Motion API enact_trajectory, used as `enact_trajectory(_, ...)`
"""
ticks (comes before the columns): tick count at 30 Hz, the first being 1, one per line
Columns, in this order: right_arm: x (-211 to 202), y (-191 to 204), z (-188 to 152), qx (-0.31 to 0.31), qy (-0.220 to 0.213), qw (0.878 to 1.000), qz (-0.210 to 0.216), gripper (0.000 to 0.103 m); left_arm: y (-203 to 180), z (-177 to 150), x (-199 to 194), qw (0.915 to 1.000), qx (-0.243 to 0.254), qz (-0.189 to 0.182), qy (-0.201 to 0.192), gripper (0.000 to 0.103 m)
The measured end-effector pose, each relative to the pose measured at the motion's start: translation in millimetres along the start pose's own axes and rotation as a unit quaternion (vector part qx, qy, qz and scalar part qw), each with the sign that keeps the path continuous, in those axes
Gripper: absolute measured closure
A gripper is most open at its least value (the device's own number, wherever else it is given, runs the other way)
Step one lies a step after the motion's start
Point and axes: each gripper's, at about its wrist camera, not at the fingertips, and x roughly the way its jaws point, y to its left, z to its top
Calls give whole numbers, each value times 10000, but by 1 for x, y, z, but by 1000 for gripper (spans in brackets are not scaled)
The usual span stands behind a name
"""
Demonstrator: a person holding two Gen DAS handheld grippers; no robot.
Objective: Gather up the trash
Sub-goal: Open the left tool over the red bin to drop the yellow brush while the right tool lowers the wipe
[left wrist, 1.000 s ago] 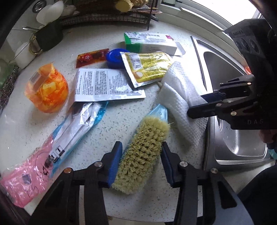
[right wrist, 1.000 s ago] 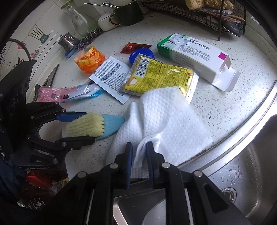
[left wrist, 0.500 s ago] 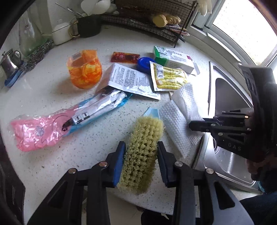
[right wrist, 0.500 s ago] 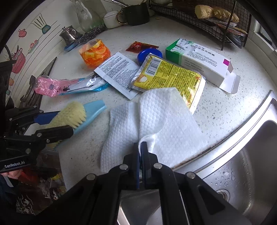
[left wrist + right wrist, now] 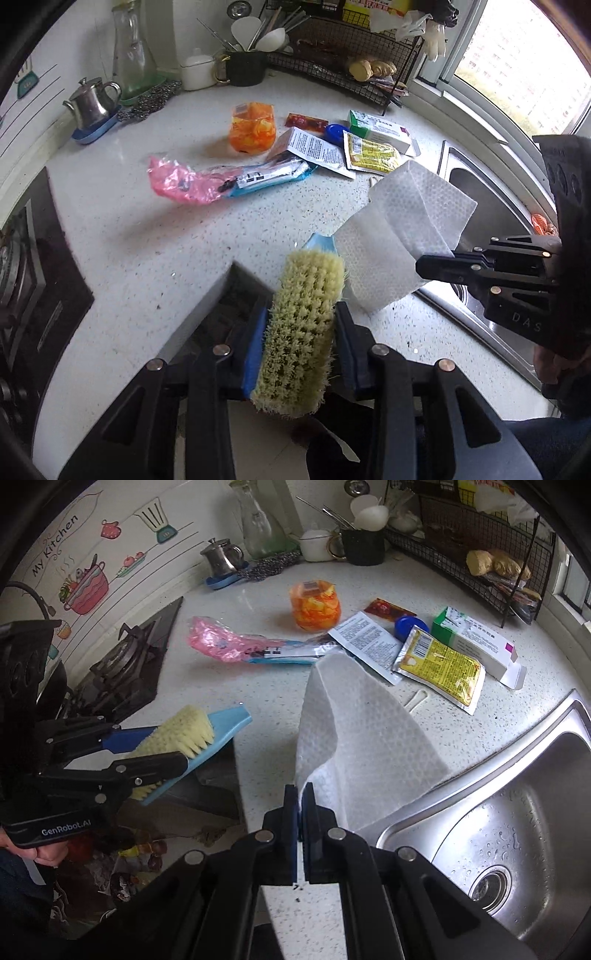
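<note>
Off the counter (image 5: 122, 236) now — brush (image 5: 299, 328), paper towel (image 5: 354, 734) lifted.

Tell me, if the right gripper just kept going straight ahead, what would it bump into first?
Probably the counter just past the paper towel that the right gripper holds, then the pink bag. Depth is hard to judge.

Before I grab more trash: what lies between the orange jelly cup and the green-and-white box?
Left wrist view: between orange jelly cup and box lie a red sachet and blue cap.
</note>
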Motion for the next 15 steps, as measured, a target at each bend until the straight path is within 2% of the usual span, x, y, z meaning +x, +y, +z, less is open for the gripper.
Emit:
enact_trajectory(7, -21, 50, -22, -235, -184, 9995, 74, 101, 9, -52, -42, 9997, -149, 89, -198, 70)
enact_trajectory(15, -26, 86, -61, -365, -113, 9992, 137, 101, 21, -111, -55, 9989, -445, 46, -163, 70)
